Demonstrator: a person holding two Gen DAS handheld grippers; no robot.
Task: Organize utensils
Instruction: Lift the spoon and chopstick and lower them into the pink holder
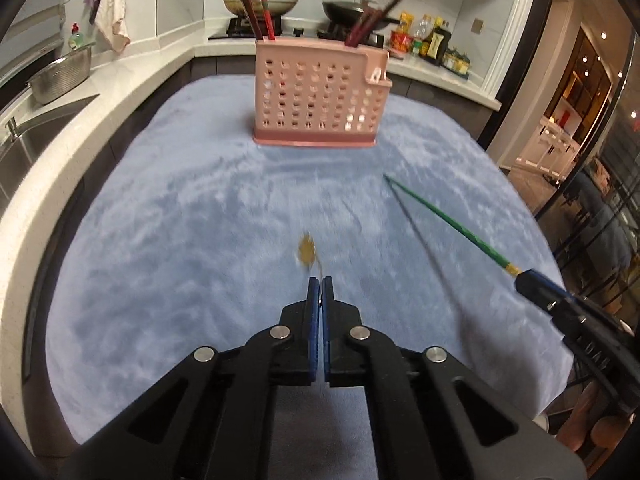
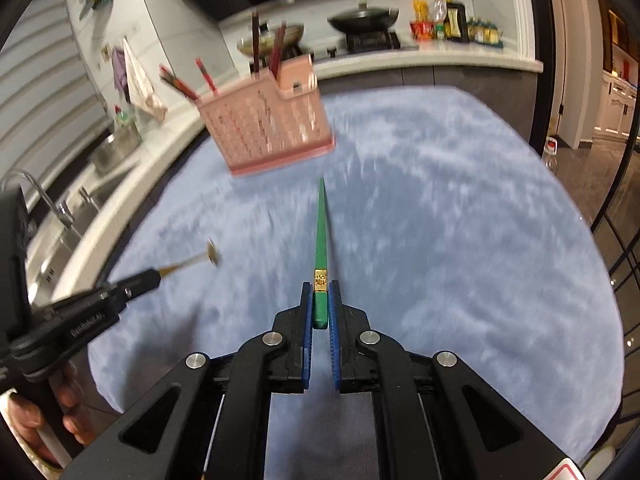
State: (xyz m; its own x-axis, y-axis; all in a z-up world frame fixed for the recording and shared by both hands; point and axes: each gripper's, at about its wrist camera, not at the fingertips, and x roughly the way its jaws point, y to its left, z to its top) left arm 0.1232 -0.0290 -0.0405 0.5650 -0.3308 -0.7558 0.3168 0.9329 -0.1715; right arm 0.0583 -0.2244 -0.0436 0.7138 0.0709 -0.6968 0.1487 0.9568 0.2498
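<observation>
Left wrist view first: the left gripper (image 1: 320,282), black-armed with blue pads, is clenched on the thin stem of a small gold-coloured spoon (image 1: 306,251), whose blurred bowl sticks out just ahead of the fingertips, toward twelve o'clock. From the right wrist view the same slim spoon (image 2: 212,255) shows at nine o'clock, poking from the left gripper (image 2: 154,278), with the person's hand (image 2: 60,404) wrapped round the handle at about eight o'clock. The right gripper (image 2: 321,286) is closed on the blunt end of a long green chopstick with a gold band (image 2: 321,224); its taper points toward twelve o'clock, its tip aimed near the base of the holder. Both pieces appear lifted clear of the pale blue fleecy cloth (image 1: 180,220) covering the table. Farther out at twelve o'clock stands the pink perforated plastic utensil holder (image 1: 316,92), already carrying several dark red chopsticks (image 1: 260,8) at its two ends. Beyond it lie the white counter, sink and stove with pans. I judge the step to be carrying both utensils to the holder; next, each needs tipping upright, lining up over a compartment opening, and lowering in before letting go.
</observation>
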